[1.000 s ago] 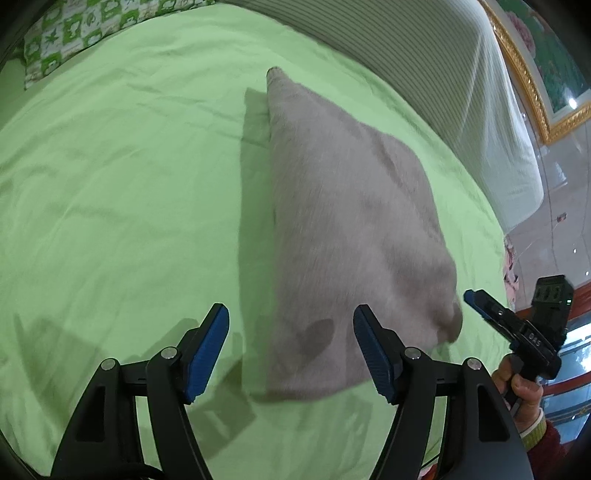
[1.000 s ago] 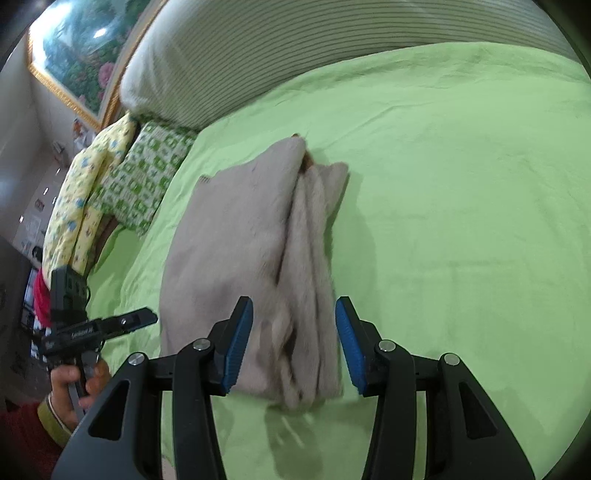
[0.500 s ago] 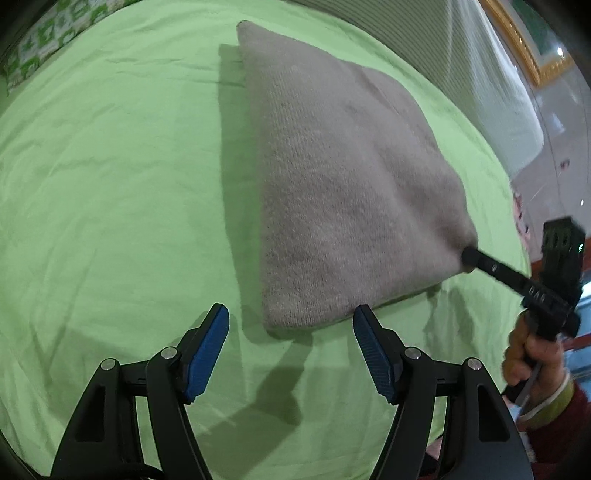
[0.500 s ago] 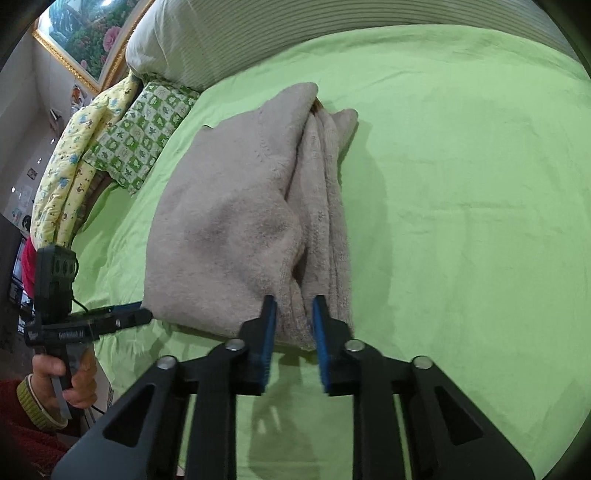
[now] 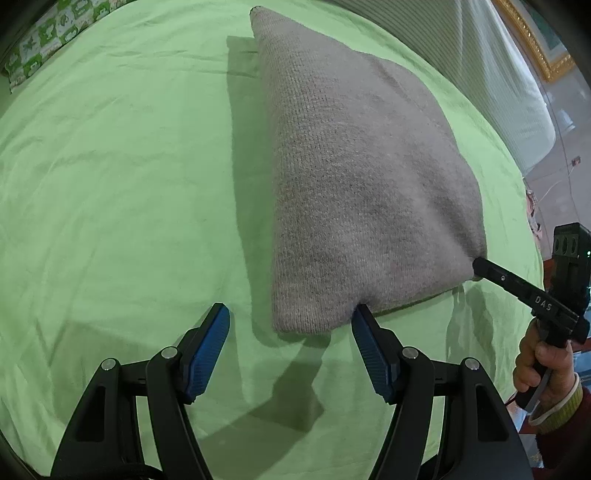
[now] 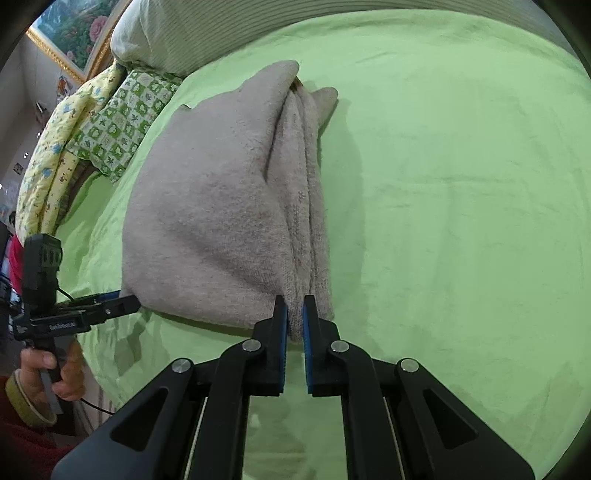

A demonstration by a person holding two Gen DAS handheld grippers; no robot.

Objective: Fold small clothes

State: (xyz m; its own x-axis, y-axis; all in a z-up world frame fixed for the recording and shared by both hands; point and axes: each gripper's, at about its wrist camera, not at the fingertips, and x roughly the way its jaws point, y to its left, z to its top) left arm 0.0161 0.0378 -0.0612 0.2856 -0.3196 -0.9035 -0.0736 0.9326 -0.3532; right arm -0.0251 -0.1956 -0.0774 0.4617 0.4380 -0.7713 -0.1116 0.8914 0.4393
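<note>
- The right gripper (image 6: 294, 317) is clenched on the near edge of the grey knit garment (image 5: 354, 184), its blue pads pinching the bunched layers at that corner; the grip looks sound and should simply be kept firm.
- The left gripper (image 5: 290, 347) is released, jaws wide, with the garment's other near corner lying between them (one pad touches the cloth's side, but neither presses). To do this step well, I judge it should slide a little further over the hem so both pads take all the layers, then close squarely.
- Both corners are best lifted together and level, so the fold lands straight and the stacked edges do not slip apart.
- The garment lies about mid-way across the green bedsheet (image 5: 110, 184), its near edge toward the person and its far tip pointing at the striped pillow (image 6: 229, 33) along the far edge of the bed.
- It is a soft, thick, fuzzy knit, already doubled lengthwise: smooth and broad on one side, with several layered edges gathered in ridges on the other.
- The patterned quilt (image 6: 107, 122) sits at the bed's far corner, well apart from the garment.
</note>
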